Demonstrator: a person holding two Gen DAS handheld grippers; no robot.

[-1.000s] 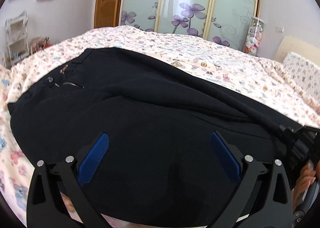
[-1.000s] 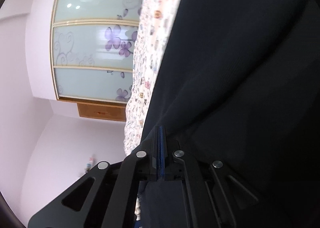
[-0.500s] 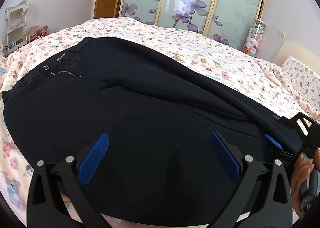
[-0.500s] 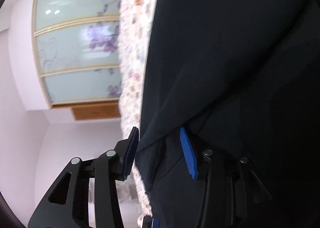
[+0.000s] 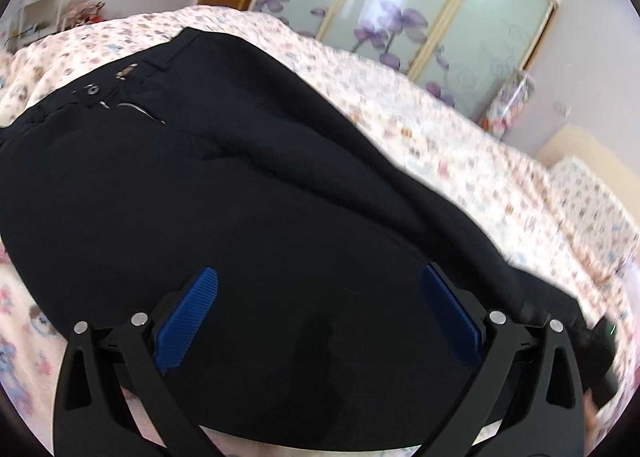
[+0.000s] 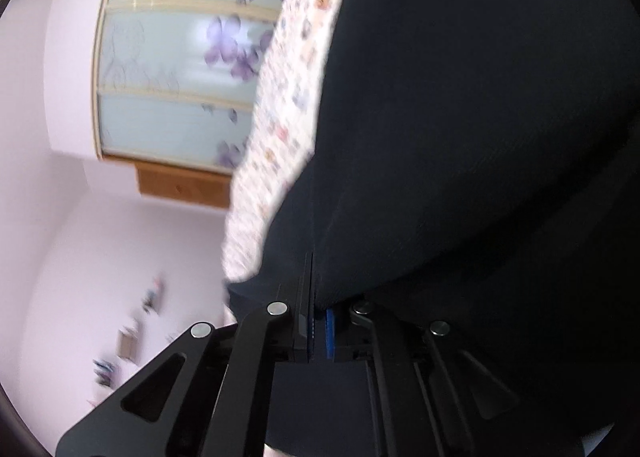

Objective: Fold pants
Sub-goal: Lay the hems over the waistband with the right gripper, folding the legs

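My right hand-held gripper (image 6: 310,297) has just closed, clamped on the pants' (image 5: 248,197) edge; my left hand-held gripper (image 5: 320,313) gapes wide (touching nothing), pants spread ahead on the bed (image 5: 460,161).

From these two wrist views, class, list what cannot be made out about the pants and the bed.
- Pants leg ends: left wrist view, cut off at the right edge.
- Bedspread print: blurred in both views.
- Cloth inside the right gripper: right wrist view, hidden by the shut pads.
- Pants waistband: out of the right wrist view.
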